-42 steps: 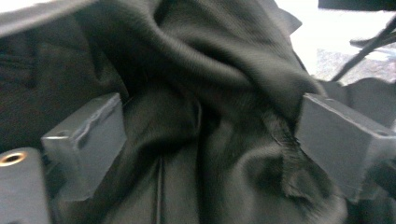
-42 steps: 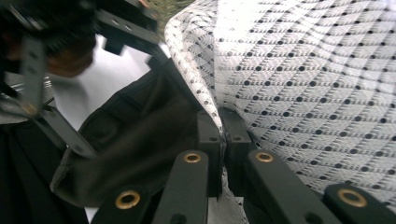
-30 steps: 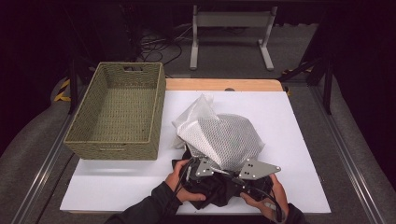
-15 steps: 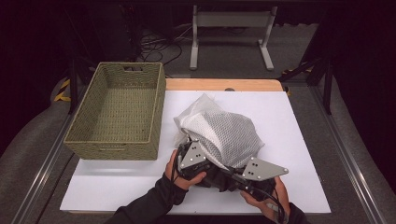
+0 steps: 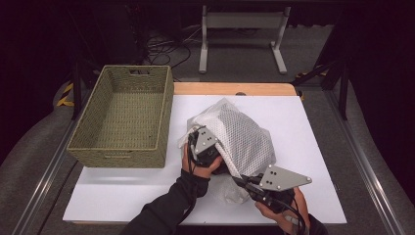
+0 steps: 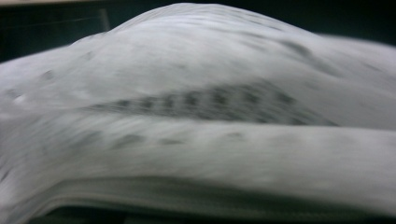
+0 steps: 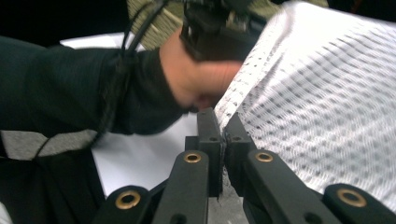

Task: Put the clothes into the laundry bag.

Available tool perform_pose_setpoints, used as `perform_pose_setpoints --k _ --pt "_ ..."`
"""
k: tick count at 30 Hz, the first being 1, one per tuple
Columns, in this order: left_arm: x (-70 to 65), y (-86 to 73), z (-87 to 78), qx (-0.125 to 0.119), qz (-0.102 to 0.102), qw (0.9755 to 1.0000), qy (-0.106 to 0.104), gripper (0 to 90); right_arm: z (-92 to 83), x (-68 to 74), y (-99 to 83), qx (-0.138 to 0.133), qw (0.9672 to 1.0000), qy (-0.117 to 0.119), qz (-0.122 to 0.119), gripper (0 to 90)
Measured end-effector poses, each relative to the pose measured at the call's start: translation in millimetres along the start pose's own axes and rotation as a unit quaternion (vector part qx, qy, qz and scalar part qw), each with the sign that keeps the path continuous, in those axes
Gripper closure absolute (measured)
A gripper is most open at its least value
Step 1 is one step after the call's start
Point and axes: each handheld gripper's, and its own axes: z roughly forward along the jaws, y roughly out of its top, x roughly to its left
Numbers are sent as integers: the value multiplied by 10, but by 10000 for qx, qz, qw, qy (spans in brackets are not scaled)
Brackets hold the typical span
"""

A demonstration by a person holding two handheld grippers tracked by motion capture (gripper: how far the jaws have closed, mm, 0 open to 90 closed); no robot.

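A white mesh bag lies bunched in the middle of the white table sheet. My left gripper is at the bag's near left edge, its jaws buried in the fabric; they have just been closing, with the mesh between them. In the left gripper view the blurred mesh bag drapes right in front of the camera and hides the jaws. My right gripper is at the bag's front edge. In the right gripper view my right gripper is shut on the hem of the mesh bag.
An empty woven basket stands on the left of the table, close to the bag. A wooden board edge runs along the far side. Metal rails border the table left and right.
The left hand has moved from the bag's front edge up along its left side, lifting the fabric there. The right gripper has stayed at the front edge.
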Motion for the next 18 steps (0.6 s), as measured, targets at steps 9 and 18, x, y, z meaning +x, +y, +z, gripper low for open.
perform_pose_setpoints --k 9,18 --pt "206 -251 44 -91 47 9999 -76 793 182 -166 -308 353 9988 -309 115 893" --pt "191 -243 -336 170 475 9945 -919 523 142 -220 -298 239 9985 -466 176 893"
